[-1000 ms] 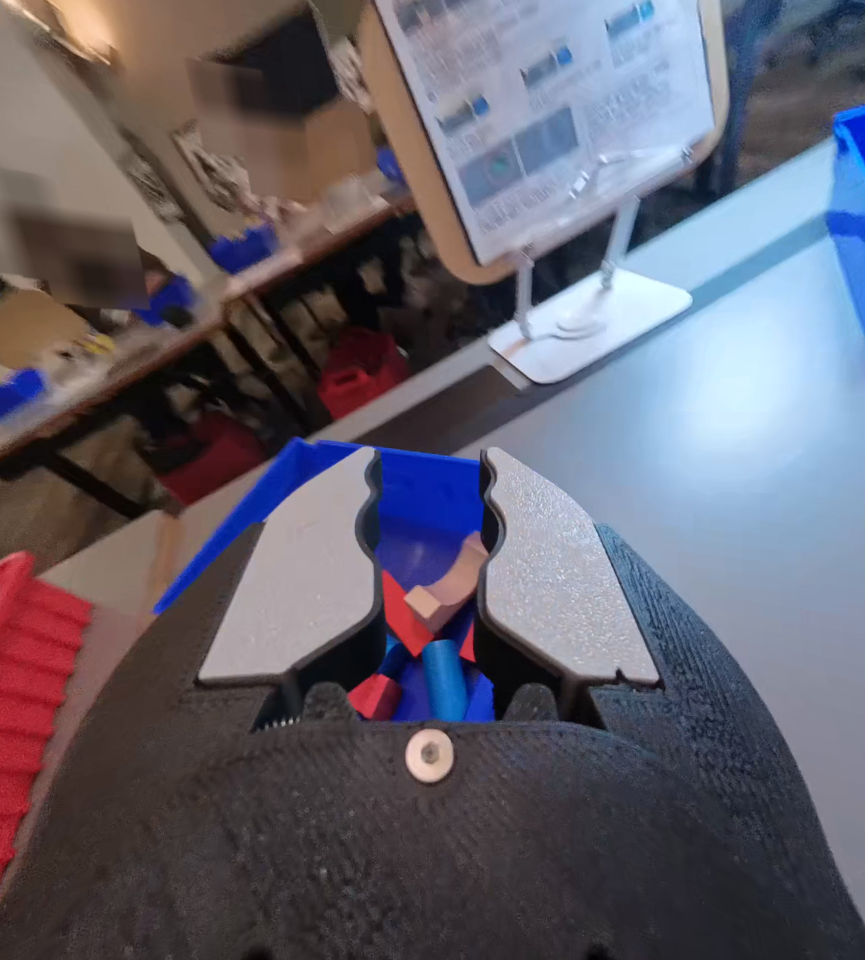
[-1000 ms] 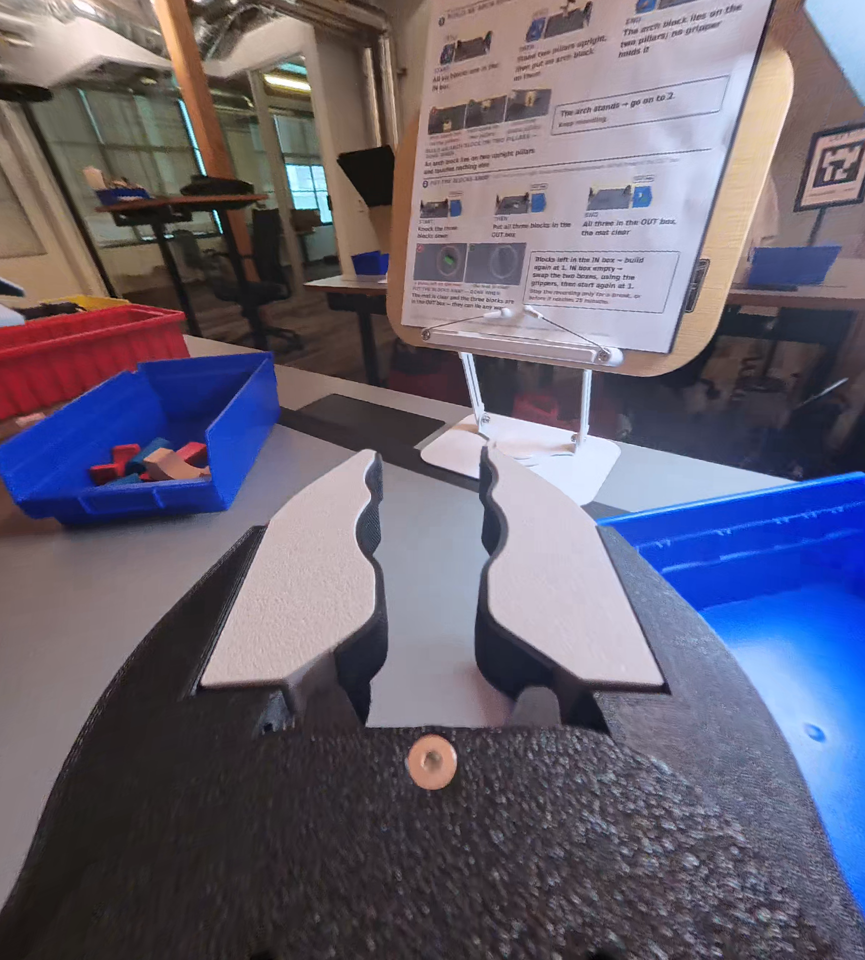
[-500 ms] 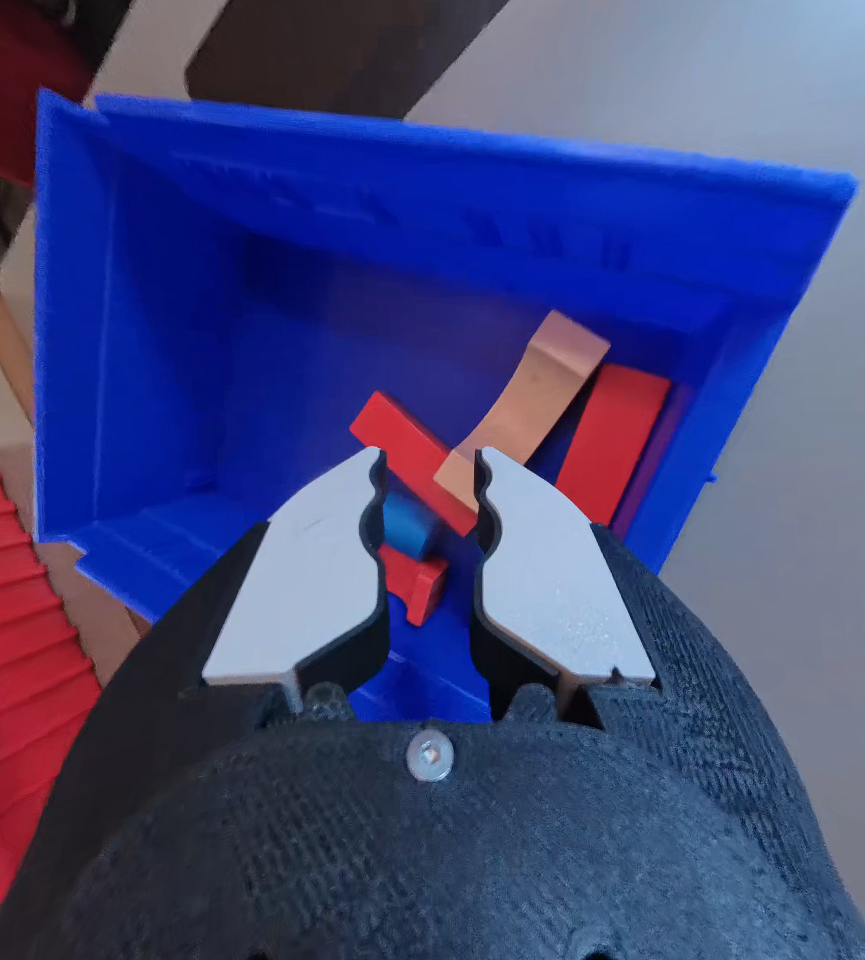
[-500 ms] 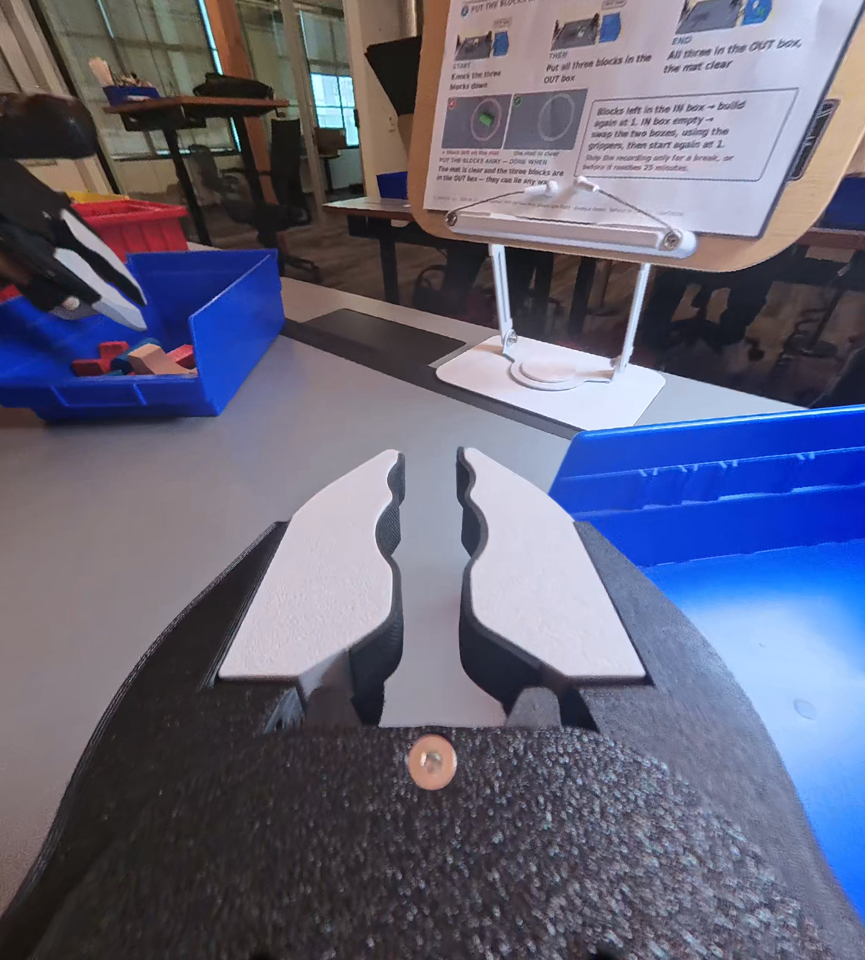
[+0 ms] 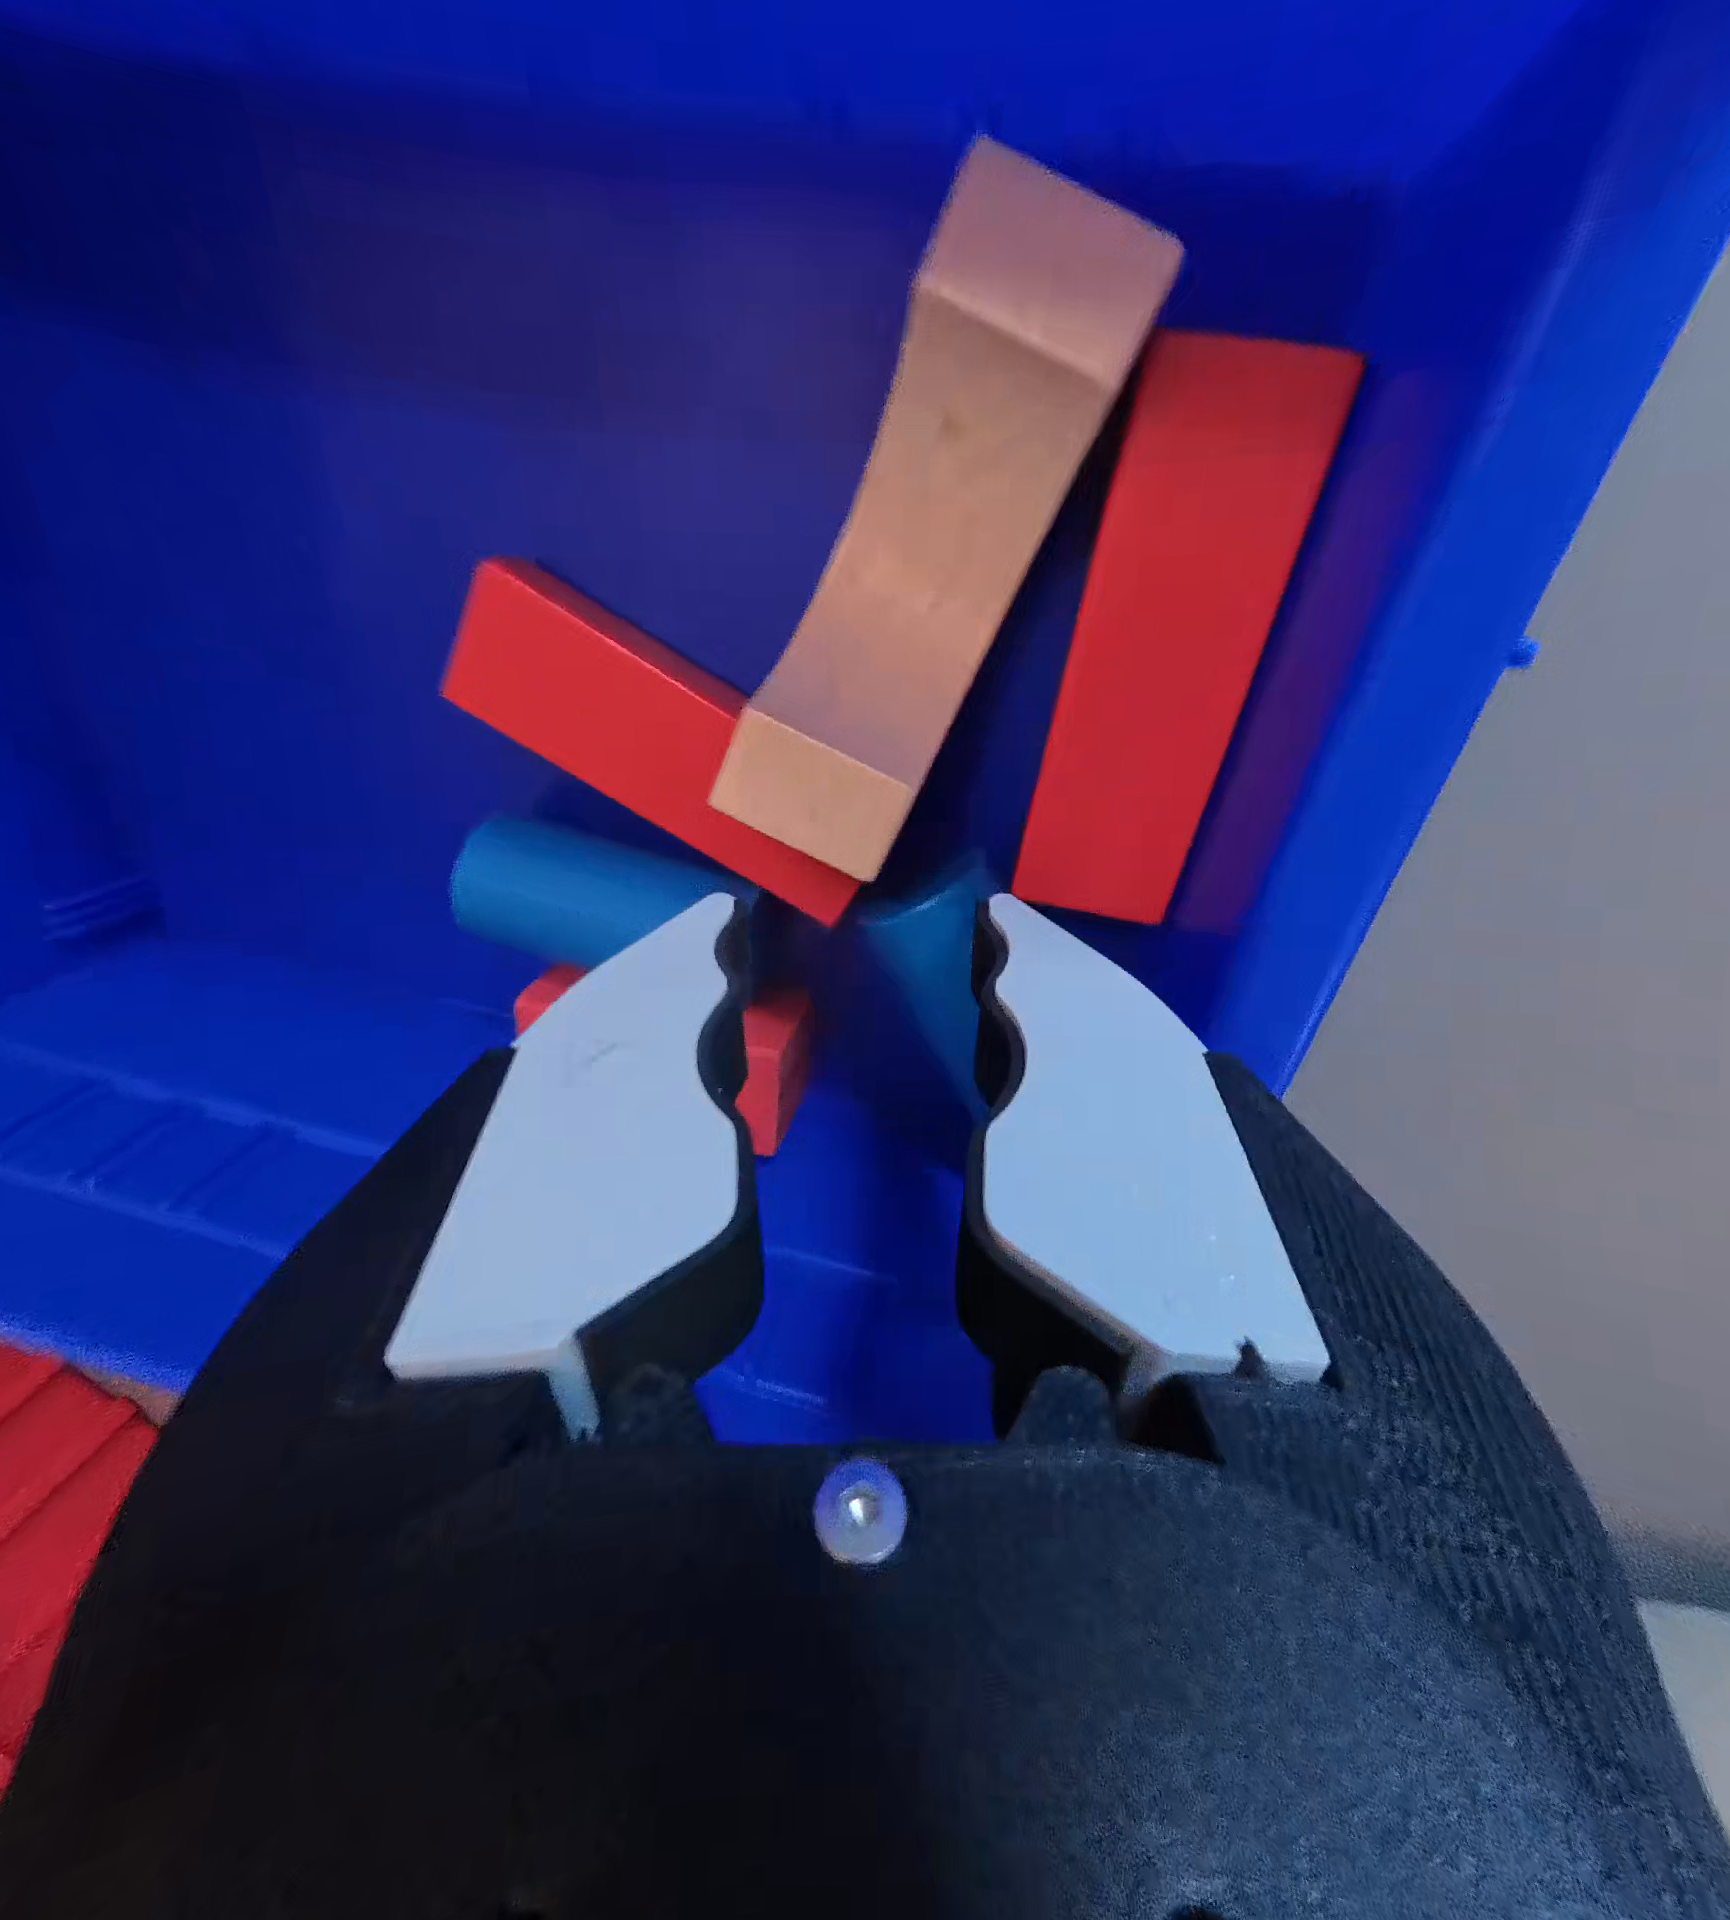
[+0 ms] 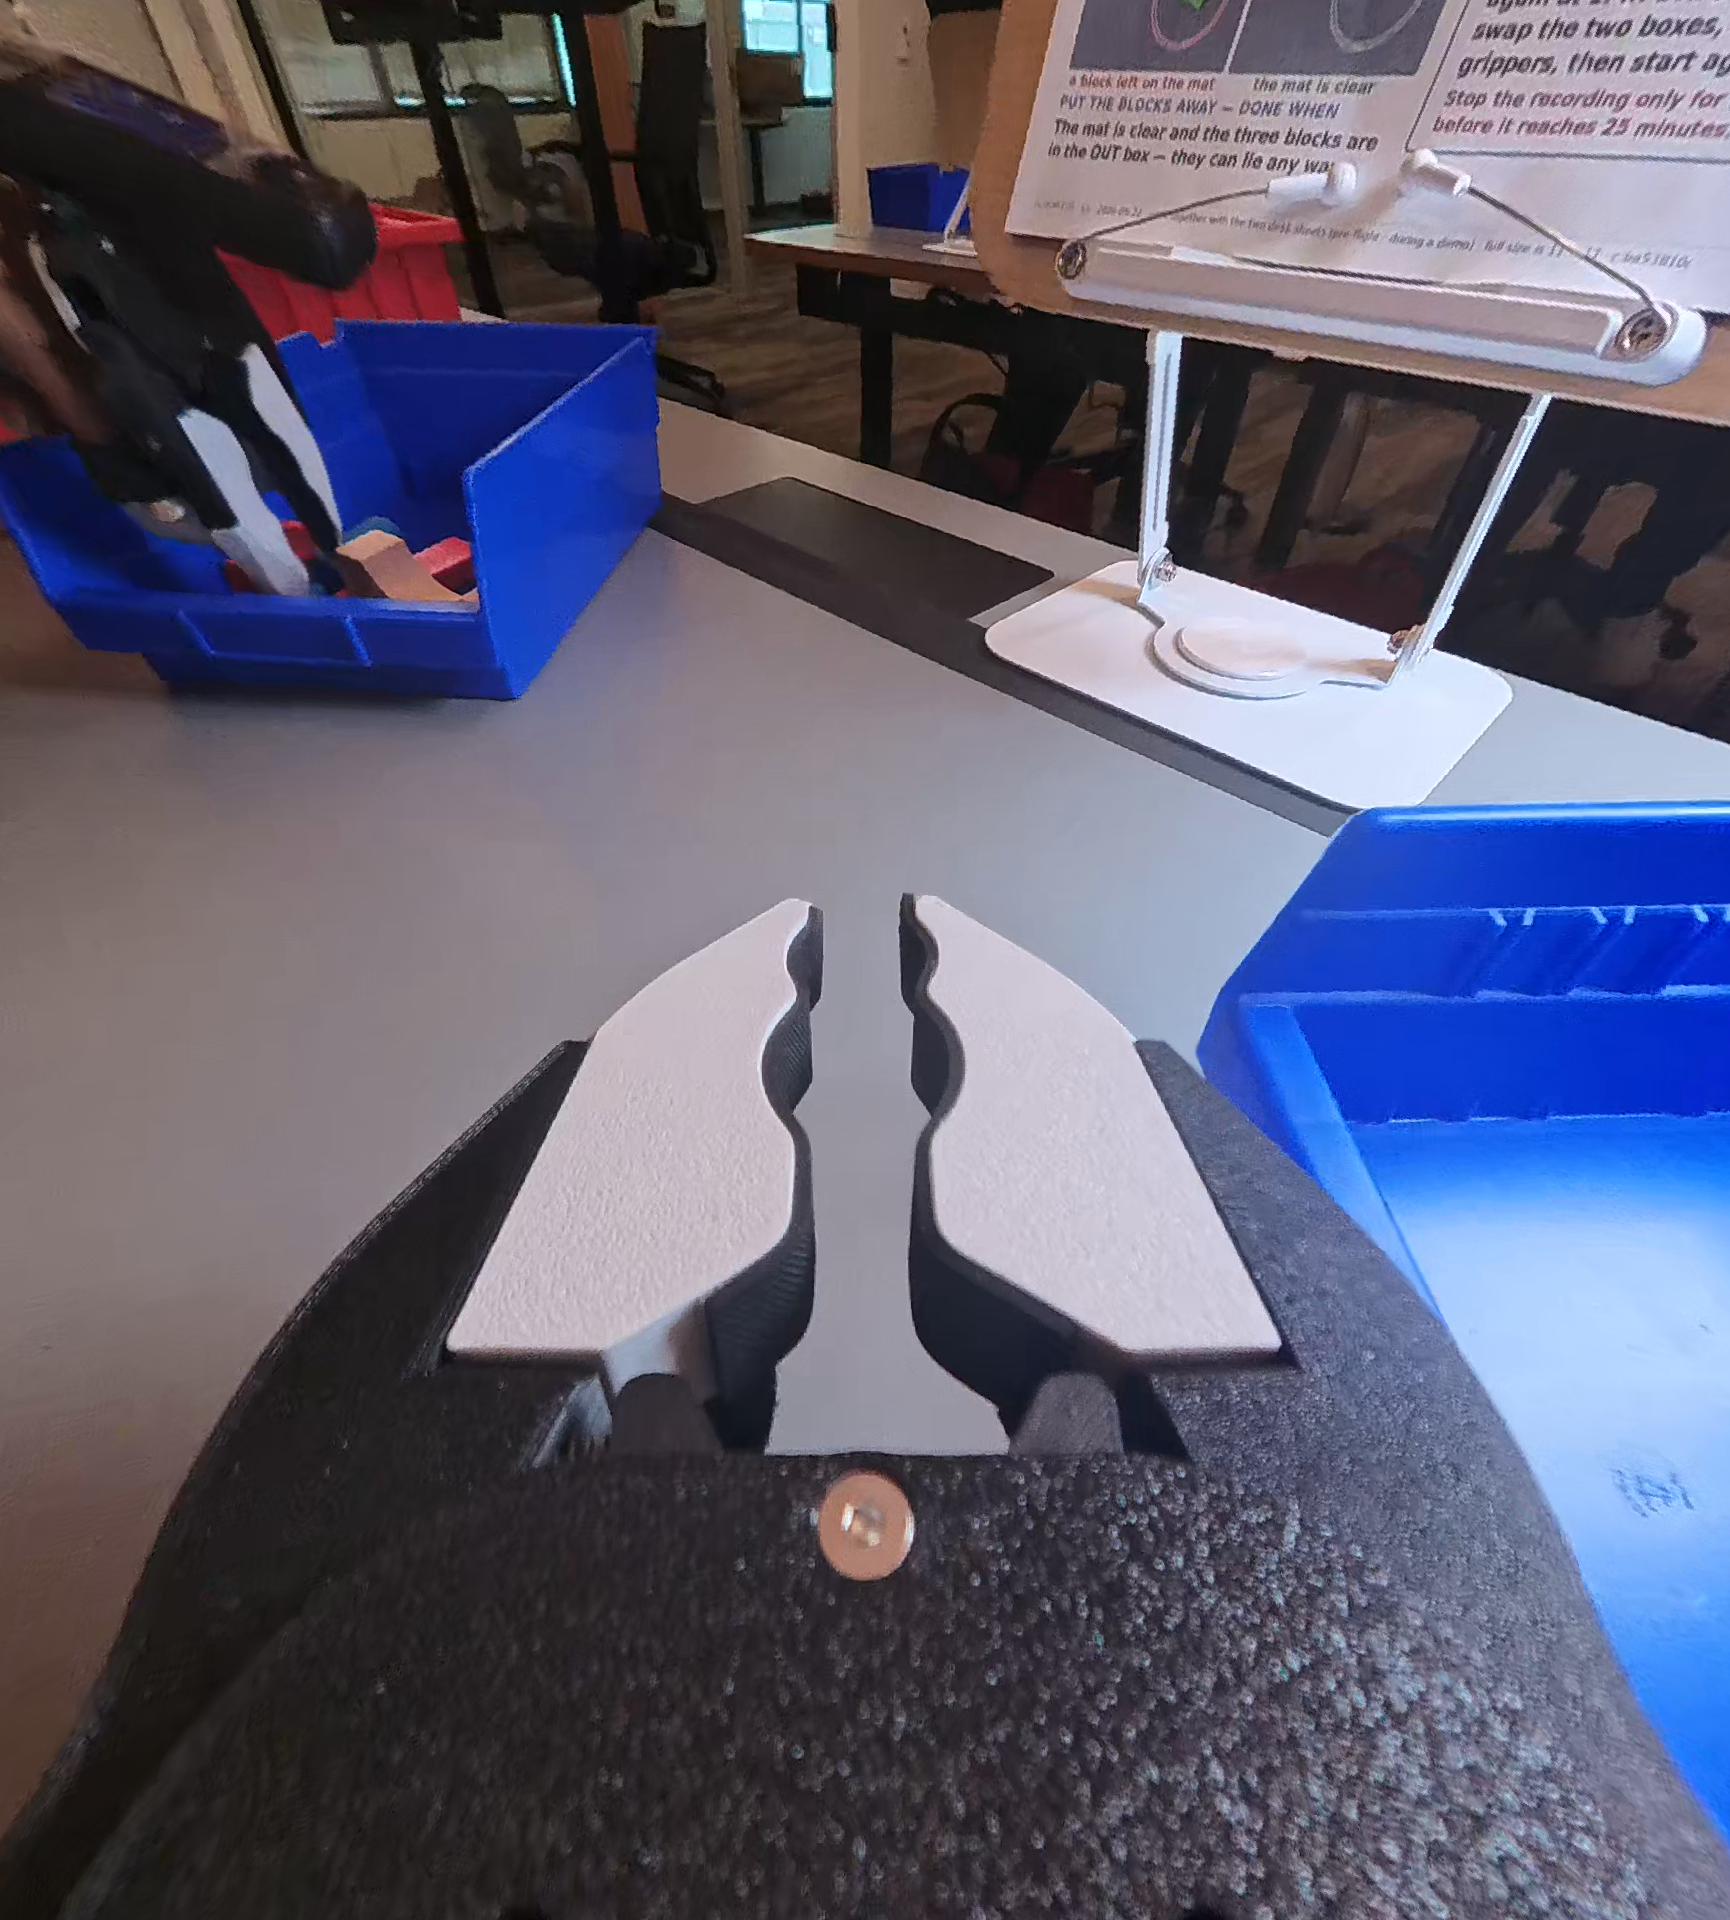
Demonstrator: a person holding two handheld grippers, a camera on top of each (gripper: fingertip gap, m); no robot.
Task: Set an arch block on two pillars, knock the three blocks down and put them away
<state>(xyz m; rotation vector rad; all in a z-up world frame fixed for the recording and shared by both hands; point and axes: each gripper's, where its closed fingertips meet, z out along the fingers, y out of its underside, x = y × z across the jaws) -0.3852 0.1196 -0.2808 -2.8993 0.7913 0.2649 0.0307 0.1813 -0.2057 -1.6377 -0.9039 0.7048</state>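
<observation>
L gripper (image 5: 861, 914) tilted down, fingers apart; R gripper (image 6: 861, 904) level, narrow gap.

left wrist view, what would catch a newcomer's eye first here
The open left tool reaching down into a blue bin over a jumble of blocks. A tan arch block lies on top across a red block, with a blue cylinder beneath.

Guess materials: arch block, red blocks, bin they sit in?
Arch block: likely unpainted wood, matte tan with faint grain marks. Red blocks: probably painted wood, an even, slightly glossy coat with crisp edges. Bin: moulded plastic, uniform blue, slight sheen, ribbed wall.
</observation>
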